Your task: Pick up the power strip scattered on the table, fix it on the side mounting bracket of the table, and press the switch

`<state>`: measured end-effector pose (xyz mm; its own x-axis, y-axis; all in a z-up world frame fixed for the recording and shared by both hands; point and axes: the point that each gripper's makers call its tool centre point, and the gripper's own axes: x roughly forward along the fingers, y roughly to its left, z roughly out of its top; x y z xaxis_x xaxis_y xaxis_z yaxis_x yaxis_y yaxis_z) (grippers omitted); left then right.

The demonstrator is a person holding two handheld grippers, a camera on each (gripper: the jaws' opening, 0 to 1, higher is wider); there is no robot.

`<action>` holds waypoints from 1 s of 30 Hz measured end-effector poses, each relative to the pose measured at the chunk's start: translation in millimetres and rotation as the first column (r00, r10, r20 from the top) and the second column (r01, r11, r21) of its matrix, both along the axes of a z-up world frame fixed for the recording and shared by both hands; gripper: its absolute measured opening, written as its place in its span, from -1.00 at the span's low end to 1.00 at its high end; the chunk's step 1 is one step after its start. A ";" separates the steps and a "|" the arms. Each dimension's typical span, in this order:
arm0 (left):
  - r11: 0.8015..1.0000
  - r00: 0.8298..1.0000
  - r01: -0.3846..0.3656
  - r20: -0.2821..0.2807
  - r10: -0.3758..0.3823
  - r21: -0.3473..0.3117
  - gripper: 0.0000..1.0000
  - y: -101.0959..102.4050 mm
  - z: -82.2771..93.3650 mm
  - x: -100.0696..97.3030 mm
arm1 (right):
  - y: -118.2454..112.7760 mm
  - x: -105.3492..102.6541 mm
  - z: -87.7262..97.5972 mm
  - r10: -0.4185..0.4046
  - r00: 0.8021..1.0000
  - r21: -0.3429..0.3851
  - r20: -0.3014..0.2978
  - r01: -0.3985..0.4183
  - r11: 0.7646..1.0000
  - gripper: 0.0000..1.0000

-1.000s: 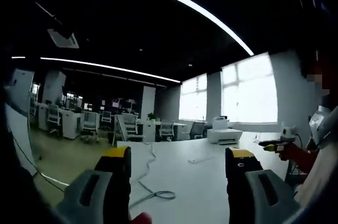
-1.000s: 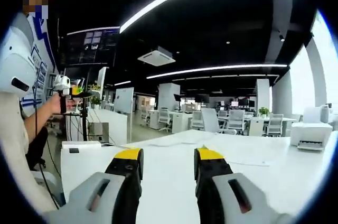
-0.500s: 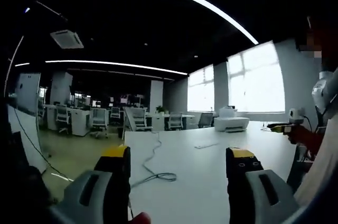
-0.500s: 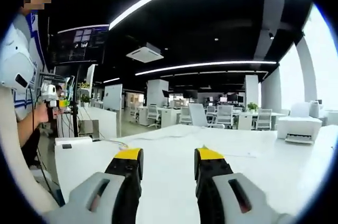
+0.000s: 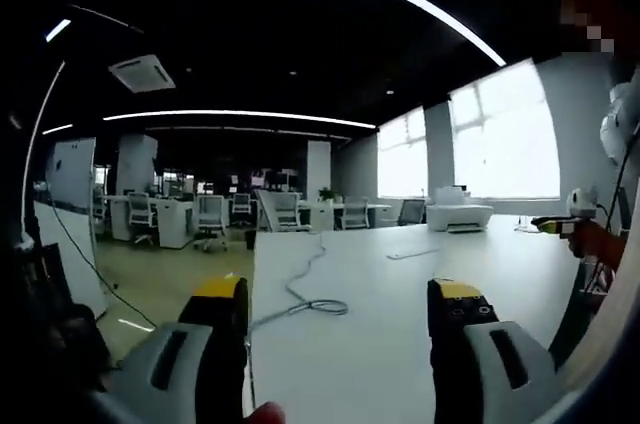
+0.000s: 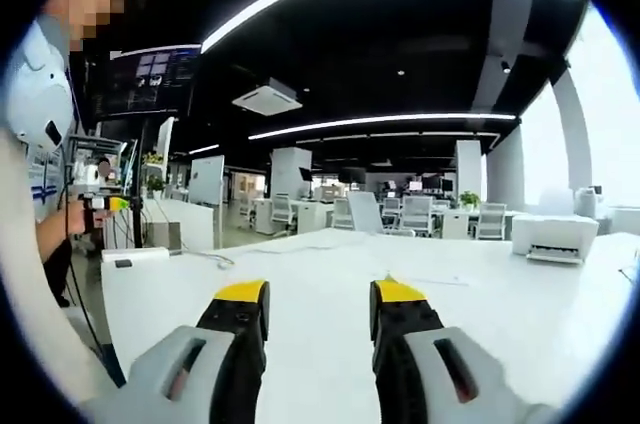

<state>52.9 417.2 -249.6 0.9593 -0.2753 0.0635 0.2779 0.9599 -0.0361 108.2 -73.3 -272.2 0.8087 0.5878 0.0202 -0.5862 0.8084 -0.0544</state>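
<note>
Meanwhile, both grippers, left [image 5: 338, 306] and right [image 6: 318, 306], hover open and empty above the table [image 5: 400, 344], near the cable [image 5: 300, 296] trailing away across it, no power strip in sight.

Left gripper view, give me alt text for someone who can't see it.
The left tool, jaws open and empty, hovers over a white table where a cable trails and loops. A white printer sits at the far end, with office desks and bright windows behind.
</note>
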 end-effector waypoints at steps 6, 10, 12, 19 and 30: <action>0.999 0.999 -0.039 0.014 0.039 -0.007 0.54 8.9 -7.0 -5.7 | -7.8 4.6 -10.0 0.000 1.000 0.057 0.006 -0.001 0.998 -0.25; 0.998 0.998 -0.068 0.003 0.068 -0.006 0.54 15.1 -12.4 -9.2 | -11.3 6.1 -12.3 -0.012 1.000 0.074 0.007 0.012 0.997 -0.25; 0.997 0.997 -0.078 -0.001 0.078 -0.011 0.53 18.0 -13.9 -11.6 | -13.1 7.0 -12.8 -0.019 1.000 0.079 0.005 0.019 0.997 -0.26; 0.994 0.994 -0.108 -0.014 0.108 -0.019 0.53 28.3 -20.3 -15.8 | -17.0 8.9 -10.6 -0.032 0.999 0.088 0.005 0.031 0.996 -0.26; 0.991 0.991 -0.133 -0.038 0.132 -0.023 0.53 37.8 -27.4 -19.2 | -13.0 10.3 -9.2 -0.028 1.000 0.086 0.004 0.027 0.996 -0.26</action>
<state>33.7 455.0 -277.0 0.9890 -0.1444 0.0333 0.1465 0.9868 -0.0689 118.4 -86.3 -281.4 0.8244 0.5610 0.0744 -0.5634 0.8261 0.0131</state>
